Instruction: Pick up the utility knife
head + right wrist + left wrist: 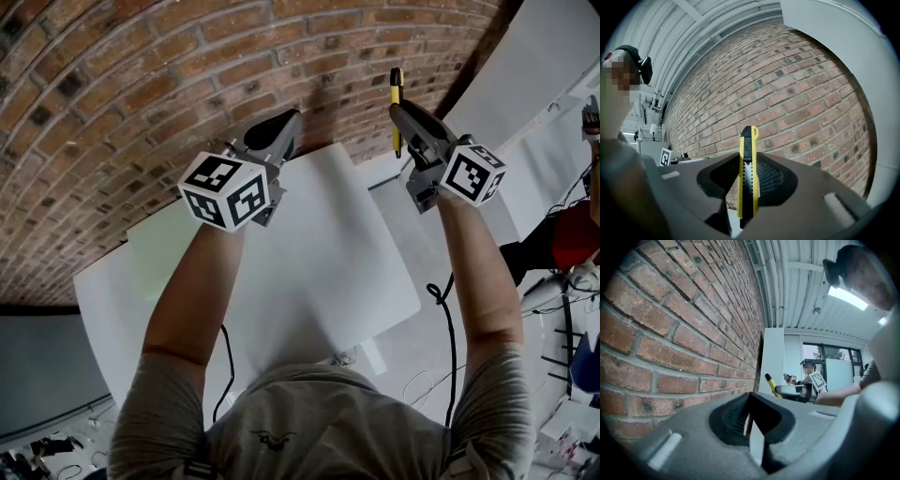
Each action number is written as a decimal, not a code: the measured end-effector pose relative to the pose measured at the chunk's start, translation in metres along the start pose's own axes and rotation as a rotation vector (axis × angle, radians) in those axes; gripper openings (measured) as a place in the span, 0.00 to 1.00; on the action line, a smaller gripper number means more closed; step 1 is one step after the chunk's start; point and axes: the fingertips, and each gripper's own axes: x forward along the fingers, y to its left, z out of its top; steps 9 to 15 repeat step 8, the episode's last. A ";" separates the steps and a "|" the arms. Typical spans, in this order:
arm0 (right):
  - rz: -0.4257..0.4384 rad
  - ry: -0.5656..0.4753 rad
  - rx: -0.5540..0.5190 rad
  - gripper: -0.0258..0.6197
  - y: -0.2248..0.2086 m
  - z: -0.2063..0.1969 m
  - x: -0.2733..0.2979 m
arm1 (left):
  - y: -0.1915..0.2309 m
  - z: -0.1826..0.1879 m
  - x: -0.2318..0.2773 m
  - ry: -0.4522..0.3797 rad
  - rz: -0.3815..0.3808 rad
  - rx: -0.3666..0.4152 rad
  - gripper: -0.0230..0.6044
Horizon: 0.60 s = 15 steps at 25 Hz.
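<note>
The utility knife (pixel 397 94), yellow with a black slider, stands upright between the jaws of my right gripper (pixel 399 112), which is shut on it. In the right gripper view the knife (pixel 749 178) is clamped edge-on between the dark pads, and its tip rises above the right gripper (pixel 749 161) against the brick wall. My left gripper (pixel 284 125) is held level at the same height to the left, its jaws shut at the tips on nothing. From the left gripper (pixel 750 397) view, the knife (pixel 769 380) and the right gripper (pixel 788 390) show in the distance.
A white table (pixel 328 272) lies below both hands, against a brick wall (pixel 141 84). White panels (pixel 544 56) stand at the right. Black cables (pixel 448 323) hang along the table's near edge. A person (pixel 806 373) is far off in the left gripper view.
</note>
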 end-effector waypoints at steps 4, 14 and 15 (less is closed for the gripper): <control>0.005 0.003 -0.002 0.23 0.000 -0.001 0.002 | 0.001 0.000 0.000 -0.003 0.001 -0.004 0.04; 0.006 0.002 -0.003 0.23 -0.001 0.001 0.002 | 0.000 0.002 0.003 -0.005 0.000 -0.003 0.04; 0.006 0.002 -0.003 0.23 -0.001 0.001 0.002 | 0.000 0.002 0.003 -0.005 0.000 -0.003 0.04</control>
